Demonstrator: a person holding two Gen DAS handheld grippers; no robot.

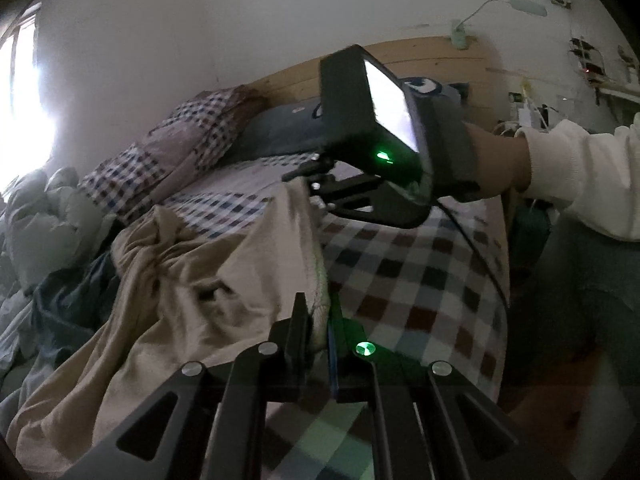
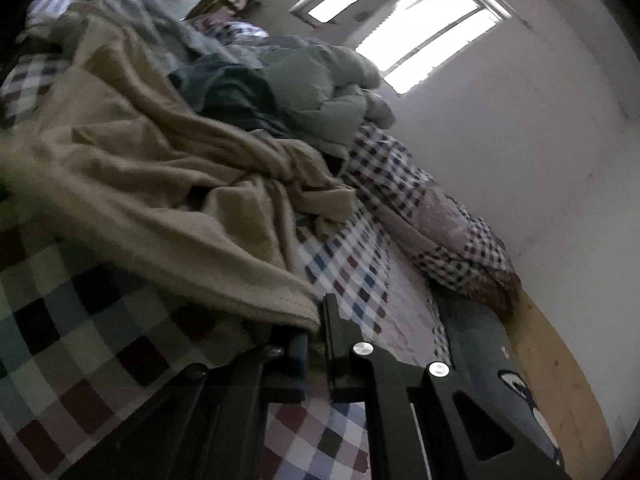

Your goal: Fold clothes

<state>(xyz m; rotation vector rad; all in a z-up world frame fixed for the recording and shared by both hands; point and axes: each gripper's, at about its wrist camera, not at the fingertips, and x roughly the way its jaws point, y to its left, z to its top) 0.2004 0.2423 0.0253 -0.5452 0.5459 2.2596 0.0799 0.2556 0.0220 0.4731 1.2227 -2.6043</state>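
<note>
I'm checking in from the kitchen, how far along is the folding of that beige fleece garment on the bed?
Barely started. Both tools are shut on the beige fleece garment: left tool, right tool. The rest lies crumpled on the checked bedsheet; no fold is made yet.

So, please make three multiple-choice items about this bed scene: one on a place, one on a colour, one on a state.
1. Where does the beige garment lie?
A. on the checked bedspread
B. on a chair
C. on the floor

2. What colour is the sleeve of the person?
A. red
B. white
C. black

3. How is the left gripper?
A. wide open
B. shut on the garment's edge
C. shut on nothing

Key: 1 A, it spreads over the checks; 2 B, the cuff is white; 3 B, cloth sits pinched between its fingers.
</note>
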